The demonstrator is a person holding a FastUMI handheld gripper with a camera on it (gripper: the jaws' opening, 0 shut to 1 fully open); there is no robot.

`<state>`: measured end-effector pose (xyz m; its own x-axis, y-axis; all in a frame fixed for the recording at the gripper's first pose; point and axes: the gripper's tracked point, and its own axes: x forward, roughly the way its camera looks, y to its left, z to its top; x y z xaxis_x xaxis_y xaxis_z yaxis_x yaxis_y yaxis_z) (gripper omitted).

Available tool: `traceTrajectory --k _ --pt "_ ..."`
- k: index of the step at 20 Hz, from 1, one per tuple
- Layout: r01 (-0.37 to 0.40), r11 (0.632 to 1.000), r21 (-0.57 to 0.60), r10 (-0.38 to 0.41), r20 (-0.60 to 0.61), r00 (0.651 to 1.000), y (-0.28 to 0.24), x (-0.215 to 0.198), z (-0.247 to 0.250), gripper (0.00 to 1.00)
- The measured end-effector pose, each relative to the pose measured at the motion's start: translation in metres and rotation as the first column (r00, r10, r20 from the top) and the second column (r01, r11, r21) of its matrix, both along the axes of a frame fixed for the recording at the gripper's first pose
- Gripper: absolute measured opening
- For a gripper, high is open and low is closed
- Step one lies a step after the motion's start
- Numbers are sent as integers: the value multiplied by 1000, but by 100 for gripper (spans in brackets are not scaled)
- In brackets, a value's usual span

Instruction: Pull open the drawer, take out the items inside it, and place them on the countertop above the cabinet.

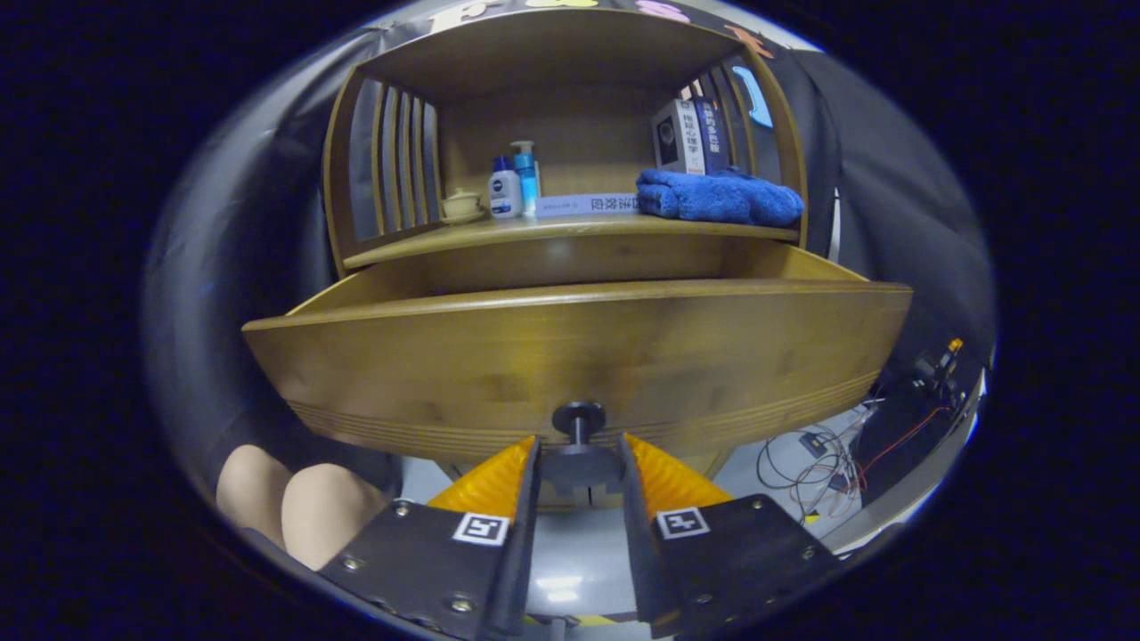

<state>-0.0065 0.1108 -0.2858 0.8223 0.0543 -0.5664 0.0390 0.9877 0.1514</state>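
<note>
Gripper view: the drawer (579,356) of a wooden cabinet (570,133) stands pulled out toward the camera, its wide front panel just ahead of the tongs (579,463).
Drawer knob: a dark round knob (579,417) on a short stem sits low on the middle of the drawer front, with its outer disc lying between the two fingers (499,485).
Tongs: the fingers are drawn close on either side of the knob's disc and appear to pinch it; the contact itself is partly hidden by the fingers.
Drawer direction: its long axis runs side to side across the cabinet, and it slides out toward the tongs.
Drawer inside: hidden behind the front panel, so I cannot tell what lies in it.
Table: the countertop (570,230) above the drawer carries a folded blue towel (717,198) on the right, upright books (690,135) behind it, a flat book (583,205) in the middle, two bottles (512,182) and a small cup (460,206) to the left.
Below the drawer: a person's knees (294,499) beside the left finger, and loose cables (819,454) on the floor to the right.
</note>
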Motion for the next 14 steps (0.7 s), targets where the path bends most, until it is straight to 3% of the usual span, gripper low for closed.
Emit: traceTrajectory --k 3,7,14 --pt "1 1000 -27 -1 15 1000 -3 -13 15 66" --pt "-20 1000 1 20 69 997 4 -11 57 66" --pt "-97 995 -15 98 207 973 25 31 143 65"
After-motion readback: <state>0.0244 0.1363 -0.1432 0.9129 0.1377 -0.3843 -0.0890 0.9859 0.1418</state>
